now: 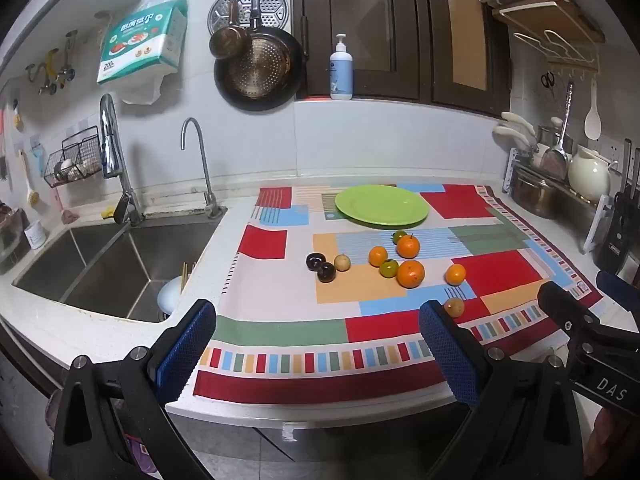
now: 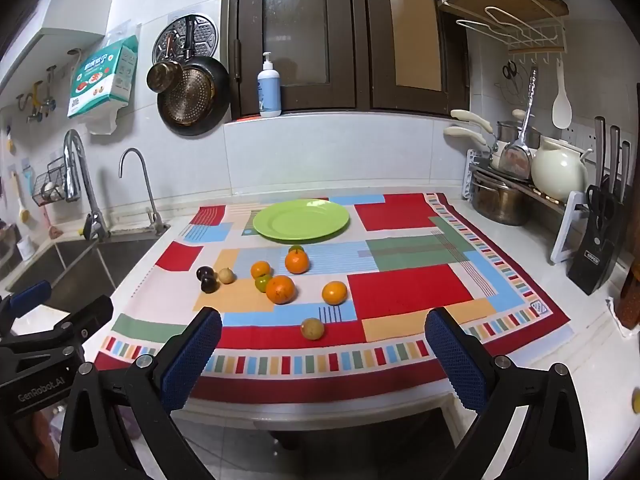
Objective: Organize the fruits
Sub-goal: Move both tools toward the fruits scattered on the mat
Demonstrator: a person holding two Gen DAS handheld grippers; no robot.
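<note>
Both grippers hover at the bottom of their frames over the near edge of the counter, the left gripper point(image 1: 316, 344) and the right gripper point(image 2: 324, 352) each with jaws spread wide and holding nothing. The fruits lie loose on the patterned cloth point(image 2: 408, 288) at mid-frame: four oranges, the largest point(image 2: 280, 289) touching a green citrus point(image 2: 263, 282), two dark plums point(image 2: 207, 279) touching each other left of a tan fruit point(image 2: 226, 275), and another tan fruit point(image 2: 312, 328) alone nearest the camera. Behind them, toward the upper centre, sits the bare green plate point(image 2: 301, 219), and a steel sink point(image 1: 104, 256) fills the left of the left wrist view.
</note>
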